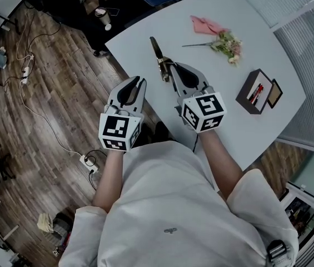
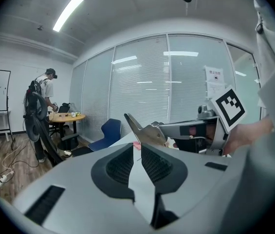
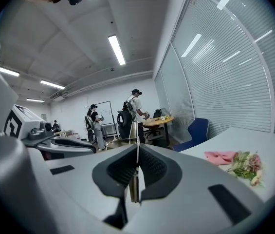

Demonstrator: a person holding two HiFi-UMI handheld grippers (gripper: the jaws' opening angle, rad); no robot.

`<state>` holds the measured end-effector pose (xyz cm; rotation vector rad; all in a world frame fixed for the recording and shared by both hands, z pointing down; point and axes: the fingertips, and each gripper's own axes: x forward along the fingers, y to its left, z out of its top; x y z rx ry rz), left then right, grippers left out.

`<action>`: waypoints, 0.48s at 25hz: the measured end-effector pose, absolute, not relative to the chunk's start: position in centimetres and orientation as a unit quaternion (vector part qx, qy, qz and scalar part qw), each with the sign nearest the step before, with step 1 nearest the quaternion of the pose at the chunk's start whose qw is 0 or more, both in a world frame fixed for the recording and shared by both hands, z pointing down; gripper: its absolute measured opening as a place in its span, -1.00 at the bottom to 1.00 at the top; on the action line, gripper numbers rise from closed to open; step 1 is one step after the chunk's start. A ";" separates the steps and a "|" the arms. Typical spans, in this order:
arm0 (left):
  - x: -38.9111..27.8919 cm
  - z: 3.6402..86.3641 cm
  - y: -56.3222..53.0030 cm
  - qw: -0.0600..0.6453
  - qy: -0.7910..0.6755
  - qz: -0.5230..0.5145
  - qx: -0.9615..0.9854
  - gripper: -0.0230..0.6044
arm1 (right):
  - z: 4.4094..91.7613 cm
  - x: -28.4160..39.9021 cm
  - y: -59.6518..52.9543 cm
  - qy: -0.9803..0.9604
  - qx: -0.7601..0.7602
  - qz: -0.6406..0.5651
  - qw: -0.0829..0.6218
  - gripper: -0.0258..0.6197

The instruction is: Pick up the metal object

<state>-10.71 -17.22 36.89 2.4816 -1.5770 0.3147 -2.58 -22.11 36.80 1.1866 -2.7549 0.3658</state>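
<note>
right gripper (image 1: 172, 67), jaws pinched shut on the metal object (image 1: 157, 50), should lift it level and slowly off the table (image 1: 201, 15); left gripper (image 1: 140, 82), slightly open, holds nothing

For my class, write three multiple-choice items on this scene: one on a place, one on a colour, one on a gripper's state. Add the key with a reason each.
1. Where does the pink cloth lie?
A. on the table, beside the flower sprig
B. on the floor
C. inside the dark box

2. What colour is the chair beyond the table?
A. red
B. blue
C. green

3. How is the right gripper?
A. wide open and empty
B. shut on the metal object
C. shut on the flowers

Key:
1 A, the head view shows the cloth on the tabletop next to the sprig.
2 B, its seat and back read blue.
3 B, the right gripper view shows thin metal pinched between its pads.
</note>
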 end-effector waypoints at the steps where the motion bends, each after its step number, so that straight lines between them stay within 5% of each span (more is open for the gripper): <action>1: -10.6 36.9 -17.2 0.094 -0.531 0.105 0.836 -0.74 | 36.8 -2.7 -22.0 -0.911 0.389 0.122 0.059 -0.88; 12: -10.8 36.9 -17.3 0.108 -0.536 0.084 0.833 -0.82 | 37.4 -3.5 -21.4 -0.916 0.375 0.129 0.066 -0.88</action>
